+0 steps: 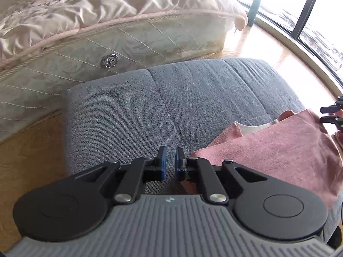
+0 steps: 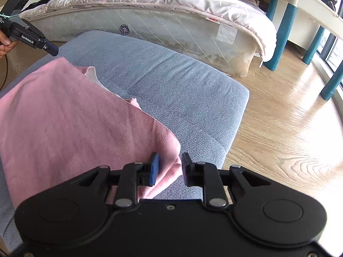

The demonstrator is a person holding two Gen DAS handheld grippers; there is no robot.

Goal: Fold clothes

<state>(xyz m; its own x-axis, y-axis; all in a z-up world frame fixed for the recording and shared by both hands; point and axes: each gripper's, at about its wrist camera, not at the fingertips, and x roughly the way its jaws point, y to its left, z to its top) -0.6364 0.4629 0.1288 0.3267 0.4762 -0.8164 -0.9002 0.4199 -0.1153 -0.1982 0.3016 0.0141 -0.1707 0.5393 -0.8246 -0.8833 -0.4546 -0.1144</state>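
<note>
A pink garment [image 2: 75, 117] lies folded on the grey sofa cushion [image 2: 171, 75], with a white inner layer [image 2: 92, 72] showing at its far edge. My right gripper [image 2: 170, 169] is open, its jaws either side of the garment's near corner; the cloth touches the left pad and stands clear of the right one. In the left wrist view the garment [image 1: 278, 150] lies to the right. My left gripper [image 1: 170, 162] is shut over bare cushion [image 1: 128, 107] just beside the garment's edge, with nothing in it. The right gripper [image 1: 325, 114] shows at the far right edge.
A mattress [image 2: 182, 32] with a rumpled pale quilt [image 1: 85, 6] runs along behind the sofa. Wooden floor [image 2: 278, 117] lies to the right. A white table with teal legs [image 2: 283, 21] stands by the window [image 1: 310, 10]. A hand holds the left gripper [image 2: 52, 50].
</note>
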